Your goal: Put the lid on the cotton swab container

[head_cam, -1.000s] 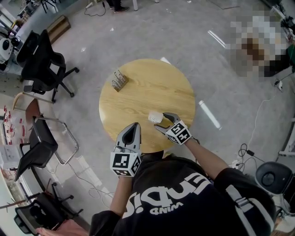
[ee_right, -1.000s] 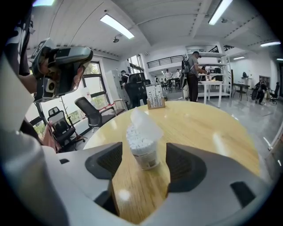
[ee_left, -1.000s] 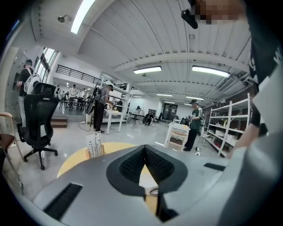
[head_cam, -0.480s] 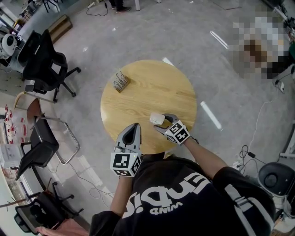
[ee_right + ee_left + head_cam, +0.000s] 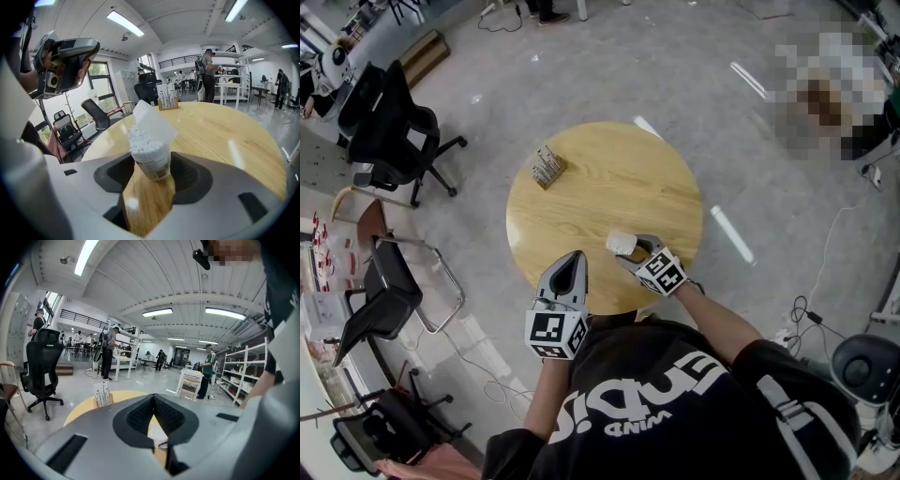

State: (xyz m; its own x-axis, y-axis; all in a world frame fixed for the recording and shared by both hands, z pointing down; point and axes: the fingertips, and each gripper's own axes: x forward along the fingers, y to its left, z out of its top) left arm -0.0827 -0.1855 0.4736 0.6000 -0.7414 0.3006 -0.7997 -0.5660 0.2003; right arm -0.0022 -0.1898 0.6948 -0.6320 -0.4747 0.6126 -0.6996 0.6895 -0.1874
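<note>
The cotton swab container (image 5: 151, 157) is a small clear cup packed with white swabs, standing upright on the round wooden table (image 5: 609, 183) near its front edge. Its white lid (image 5: 153, 121) stands tilted up over the back of the cup. My right gripper (image 5: 151, 176) has the cup between its jaws, which are closing; a thin gap still shows on the left side. In the head view the container (image 5: 622, 245) sits at the tips of the right gripper (image 5: 634, 249). My left gripper (image 5: 573, 259) hovers at the table's front edge, jaws together and empty (image 5: 153, 400).
A wooden block holding upright sticks (image 5: 546, 165) stands at the table's far left, also seen in the right gripper view (image 5: 167, 101). Black office chairs (image 5: 389, 131) stand on the floor to the left. People and shelving fill the room behind.
The right gripper has slid forward so its jaws now flank the container. The left gripper has stayed where it was.
</note>
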